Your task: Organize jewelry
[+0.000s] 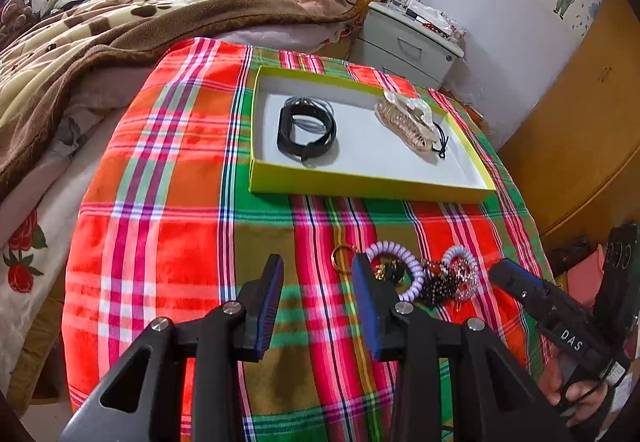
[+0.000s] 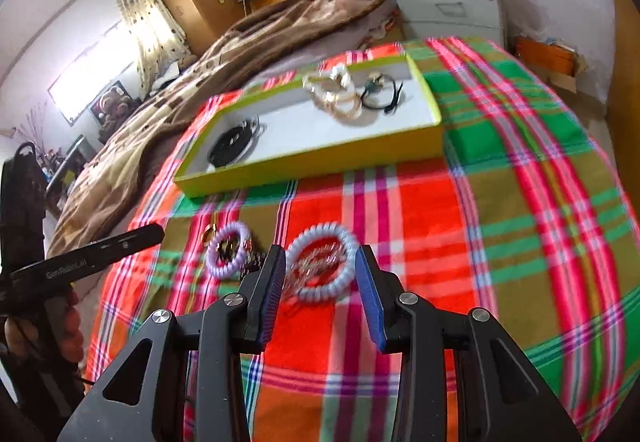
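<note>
1. Red-green plaid cloth [image 1: 160,242] covers the surface.
2. Shallow yellow-green cardboard tray [image 1: 360,186] sits on it, holding a black wristband [image 1: 306,132] and a cream bead bracelet [image 1: 404,118].
3. Left gripper [image 1: 316,284]: jaws spread, empty, nearer than the tray.
4. Right gripper [image 2: 320,274]: jaws spread, empty.
5. Pale-blue coiled hair tie [image 2: 322,268] lies on the cloth nearer than the tray, between the right fingers, untouched; lilac coiled hair tie [image 2: 228,250] just left.
</note>
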Action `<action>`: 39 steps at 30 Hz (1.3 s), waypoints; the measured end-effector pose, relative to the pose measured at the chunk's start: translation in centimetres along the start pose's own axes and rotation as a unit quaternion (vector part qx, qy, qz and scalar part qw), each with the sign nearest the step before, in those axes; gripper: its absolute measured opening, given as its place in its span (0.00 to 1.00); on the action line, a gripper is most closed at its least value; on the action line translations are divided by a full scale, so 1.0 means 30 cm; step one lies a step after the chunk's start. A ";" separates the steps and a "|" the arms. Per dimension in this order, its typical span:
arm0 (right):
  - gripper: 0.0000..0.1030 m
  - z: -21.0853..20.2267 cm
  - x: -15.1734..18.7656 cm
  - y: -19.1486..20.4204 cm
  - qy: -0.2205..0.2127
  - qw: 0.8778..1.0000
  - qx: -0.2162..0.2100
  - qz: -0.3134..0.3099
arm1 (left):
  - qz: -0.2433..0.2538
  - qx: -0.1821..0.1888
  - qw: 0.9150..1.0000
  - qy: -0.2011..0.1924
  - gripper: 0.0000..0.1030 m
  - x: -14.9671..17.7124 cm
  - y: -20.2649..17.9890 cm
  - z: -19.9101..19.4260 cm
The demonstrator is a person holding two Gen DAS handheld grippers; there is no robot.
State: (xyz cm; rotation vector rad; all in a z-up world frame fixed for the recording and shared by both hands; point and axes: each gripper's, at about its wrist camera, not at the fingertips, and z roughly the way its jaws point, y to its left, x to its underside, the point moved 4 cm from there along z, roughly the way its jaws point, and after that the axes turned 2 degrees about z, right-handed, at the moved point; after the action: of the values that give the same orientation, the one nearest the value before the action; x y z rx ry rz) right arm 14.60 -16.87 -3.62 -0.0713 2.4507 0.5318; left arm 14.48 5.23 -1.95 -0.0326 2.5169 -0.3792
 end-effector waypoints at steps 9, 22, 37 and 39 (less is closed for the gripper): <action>0.36 0.055 0.011 0.034 0.025 1.000 0.004 0.000 | -0.009 0.005 1.000 0.004 0.36 0.037 0.025 0.003; 0.09 0.063 0.001 0.044 0.024 0.999 0.032 -0.017 | -0.012 0.005 1.000 0.012 0.36 0.045 0.046 0.018; 0.02 -0.013 -0.019 0.007 -0.008 1.000 0.018 0.004 | -0.008 0.002 1.000 0.021 0.36 0.045 0.044 0.034; 0.02 -0.035 -0.024 0.002 -0.017 1.000 0.008 0.009 | -0.007 0.002 1.000 0.023 0.36 0.046 0.043 0.038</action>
State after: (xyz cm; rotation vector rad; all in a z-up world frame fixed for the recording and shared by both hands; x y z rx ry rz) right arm 14.58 -17.27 -2.41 -0.0337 2.4233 0.5182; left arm 14.05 6.03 -3.95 -0.0408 2.5626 -0.3951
